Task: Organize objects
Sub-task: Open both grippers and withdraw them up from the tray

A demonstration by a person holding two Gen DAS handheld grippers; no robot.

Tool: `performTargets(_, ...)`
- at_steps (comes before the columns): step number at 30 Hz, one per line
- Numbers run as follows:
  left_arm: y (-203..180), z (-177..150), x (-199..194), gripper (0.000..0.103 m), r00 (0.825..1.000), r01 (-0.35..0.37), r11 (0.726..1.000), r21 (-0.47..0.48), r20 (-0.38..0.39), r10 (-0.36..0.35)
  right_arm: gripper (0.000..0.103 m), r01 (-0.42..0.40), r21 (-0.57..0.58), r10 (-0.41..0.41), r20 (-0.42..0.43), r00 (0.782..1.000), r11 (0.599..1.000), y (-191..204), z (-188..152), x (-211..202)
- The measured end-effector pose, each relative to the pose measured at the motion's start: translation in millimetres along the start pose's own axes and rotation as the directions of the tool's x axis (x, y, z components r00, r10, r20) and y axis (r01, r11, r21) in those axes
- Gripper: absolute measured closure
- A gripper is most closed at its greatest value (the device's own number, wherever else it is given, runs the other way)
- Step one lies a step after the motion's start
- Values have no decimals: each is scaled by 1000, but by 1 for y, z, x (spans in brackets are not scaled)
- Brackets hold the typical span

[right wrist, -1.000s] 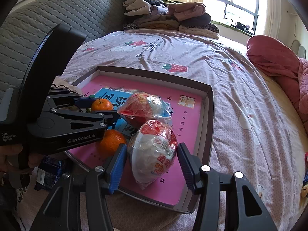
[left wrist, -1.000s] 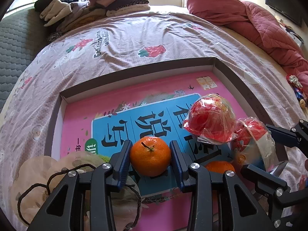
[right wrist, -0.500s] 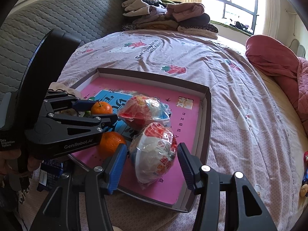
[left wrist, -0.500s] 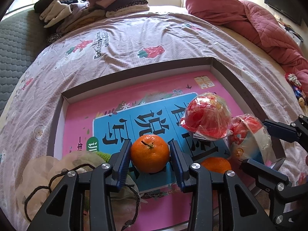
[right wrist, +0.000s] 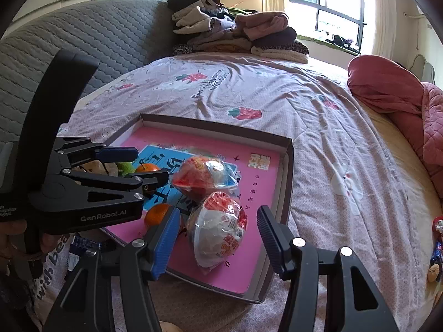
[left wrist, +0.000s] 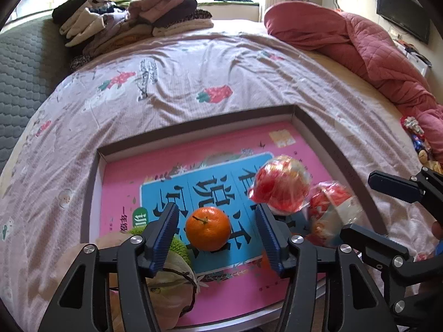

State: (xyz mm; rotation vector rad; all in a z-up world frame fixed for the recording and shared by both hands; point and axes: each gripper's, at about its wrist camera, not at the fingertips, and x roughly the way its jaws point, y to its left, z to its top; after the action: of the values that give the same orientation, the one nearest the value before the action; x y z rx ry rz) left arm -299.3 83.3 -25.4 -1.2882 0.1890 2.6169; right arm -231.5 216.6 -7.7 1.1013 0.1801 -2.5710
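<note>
A shallow box (left wrist: 326, 138) with a brown rim and a pink printed floor lies on the bed. An orange (left wrist: 207, 228) rests on that floor between the blue pads of my left gripper (left wrist: 216, 215). Its jaws are opening, and there is a gap on each side of the fruit. My right gripper (right wrist: 217, 221) straddles a white and red wrapped snack bag (right wrist: 218, 229). Its jaws are opening too, and the pads stand just off the wrapper. A red wrapped packet (right wrist: 205, 177) and a second orange (right wrist: 157, 214) lie beside it in the box (right wrist: 288, 171).
A beige cloth bag (left wrist: 155, 251) with something green in it sits against the box's near left corner. Folded clothes (left wrist: 133, 22) are piled at the bed's far end. A pink quilt (left wrist: 360, 44) is bunched along the right, and small toys (left wrist: 415, 135) lie below it.
My left pads have come off the orange, which now sits free on the box floor, and that gripper has lifted a little. The right pads have spread slightly away from the snack bag.
</note>
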Motion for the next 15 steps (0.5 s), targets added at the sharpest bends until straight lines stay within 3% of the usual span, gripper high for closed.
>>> performTargets(9,3,10,-37,36,997,13,1000,-20,77,-12,42,-17,15,16,80,997,1000,1,11,-30)
performTargets(15,5,8,-70,33,990,-26,999,-21,136,29,39,-31,16,29,129,991,999,5,16,-53)
